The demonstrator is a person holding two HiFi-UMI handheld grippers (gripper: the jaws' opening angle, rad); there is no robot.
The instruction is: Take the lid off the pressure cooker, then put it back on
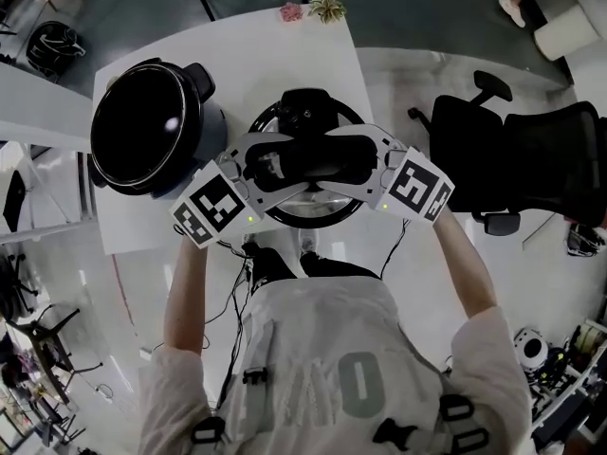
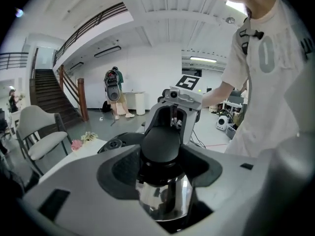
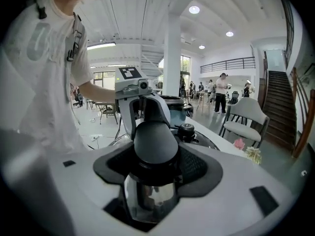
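The open pressure cooker pot (image 1: 147, 126) stands on the left part of the white table (image 1: 275, 55), its dark inside showing. To its right is the round black lid (image 1: 305, 218) with a chrome rim, lifted off the pot. Across the lid's top runs a black handle (image 1: 318, 159). My left gripper (image 1: 261, 164) is shut on the handle's left end and my right gripper (image 1: 365, 164) on its right end. In the left gripper view the handle (image 2: 161, 141) fills the gap of my left gripper (image 2: 162, 168). The right gripper view shows the same handle (image 3: 155, 141) in my right gripper (image 3: 156, 168), with the pot (image 3: 174, 107) behind.
A black office chair (image 1: 531, 164) stands right of the table. Small flowers (image 1: 313, 10) lie at the table's far edge. A white chair (image 3: 248, 114) and several people are in the background. The table's near edge (image 1: 142, 240) lies just below the lid.
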